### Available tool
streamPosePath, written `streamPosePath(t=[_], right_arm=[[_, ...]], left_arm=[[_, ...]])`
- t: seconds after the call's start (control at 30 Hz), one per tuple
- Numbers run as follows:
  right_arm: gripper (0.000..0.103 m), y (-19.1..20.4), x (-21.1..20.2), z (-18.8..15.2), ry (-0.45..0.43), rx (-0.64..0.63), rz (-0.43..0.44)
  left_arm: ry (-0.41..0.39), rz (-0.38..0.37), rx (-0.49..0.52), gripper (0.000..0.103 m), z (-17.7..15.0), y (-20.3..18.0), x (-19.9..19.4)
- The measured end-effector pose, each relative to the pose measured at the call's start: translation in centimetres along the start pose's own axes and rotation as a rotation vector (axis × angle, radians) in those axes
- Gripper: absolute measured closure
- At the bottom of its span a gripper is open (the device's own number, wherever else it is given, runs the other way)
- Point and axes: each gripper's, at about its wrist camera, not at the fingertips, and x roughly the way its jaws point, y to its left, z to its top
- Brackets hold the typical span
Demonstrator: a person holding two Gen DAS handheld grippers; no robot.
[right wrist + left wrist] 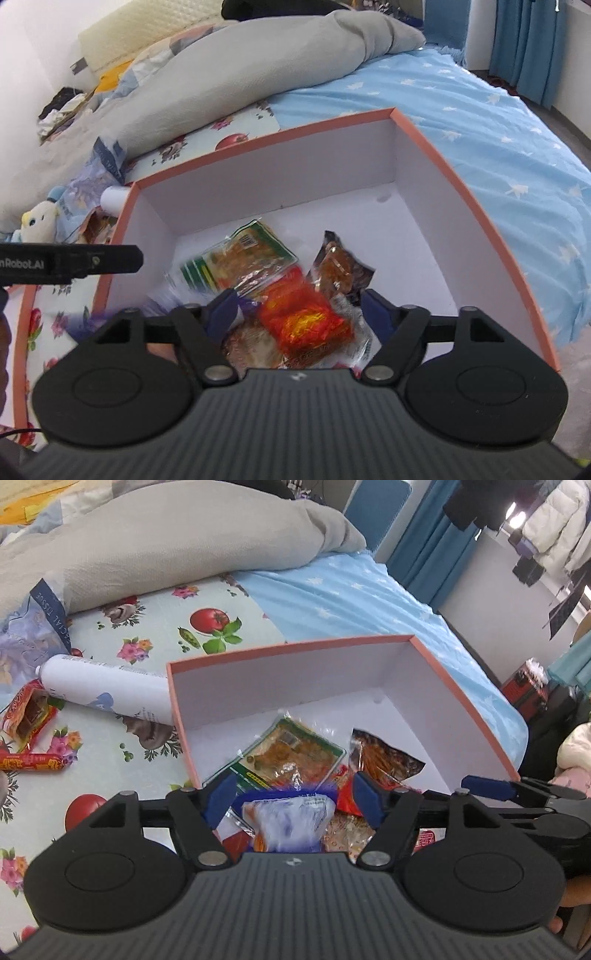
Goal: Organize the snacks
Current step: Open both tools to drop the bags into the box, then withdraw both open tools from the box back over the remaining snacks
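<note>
A white box with a pink rim (295, 672) (277, 184) lies open on the bed. Inside it are a green-edged snack packet (284, 757) (240, 258) and a dark packet of orange strips (384, 757) (340, 269). My left gripper (293, 797) is open over the box's near left corner. A clear, blue-edged packet (291, 819) lies blurred between its pads, which do not press it. My right gripper (301, 312) is open over the box. A blurred red-orange packet (306, 321) sits loose between its pads, on top of other packets.
Left of the box lie a white spray can (107, 690), a red sausage stick (31, 762), a red snack packet (27, 712) and a tissue pack (33, 627). A grey duvet (166, 542) is bunched behind. Blue star sheet (351, 598) runs right to the bed's edge.
</note>
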Motion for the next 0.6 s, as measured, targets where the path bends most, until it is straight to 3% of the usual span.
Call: streamPosePath(t=[0.33, 0.6], right_arm=[[0.026, 1.4, -3.2, 0.9, -0.137, 0.007, 0.028], [0.026, 4.7, -6.8, 0.7, -0.256, -0.060, 0.051]], left_arm=[[-0.128, -0.003, -0.007, 0.029, 0.6, 1.2, -4.6], [-0.266, 0.031, 0.033, 0.029, -1.3, 2.1, -10.1]])
